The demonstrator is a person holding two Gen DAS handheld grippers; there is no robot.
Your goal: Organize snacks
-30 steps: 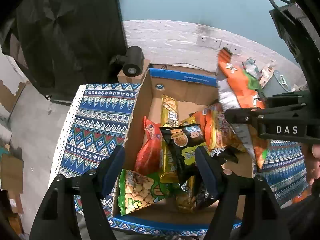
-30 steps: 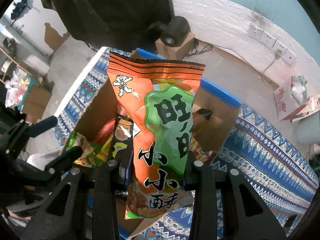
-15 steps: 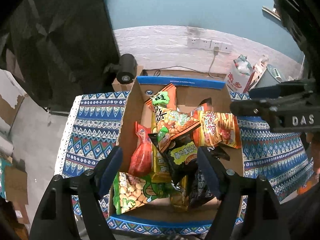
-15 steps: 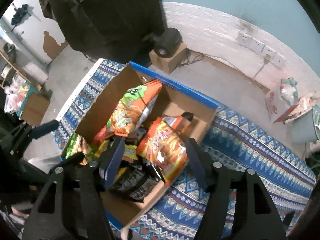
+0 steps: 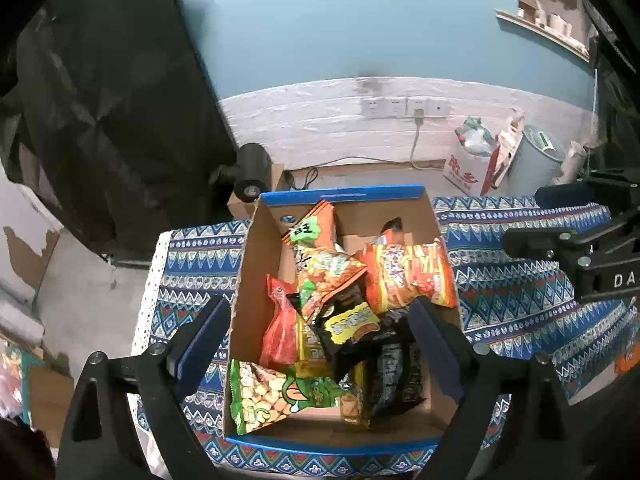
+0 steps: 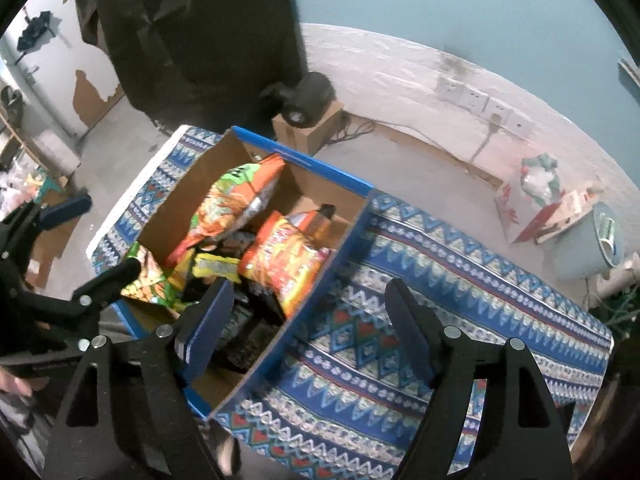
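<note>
Both grippers empty above the snack box.

The left gripper (image 5: 320, 344) has its jaws spread wide with nothing held; the cardboard box (image 5: 256, 280) of snack packets sits between and beyond them. The right gripper (image 6: 308, 320) is equally wide and empty (the box lies toward its left jaw), with the orange packet (image 6: 236, 204) uppermost inside.

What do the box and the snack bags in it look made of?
Box: plain brown cardboard, matte inside, with blue printed rims. Snack bags, like the orange bag: thin glossy plastic film, probably foil-lined, judging by crinkles and glare. Cloth: patterned woven fabric, apparently.
</note>
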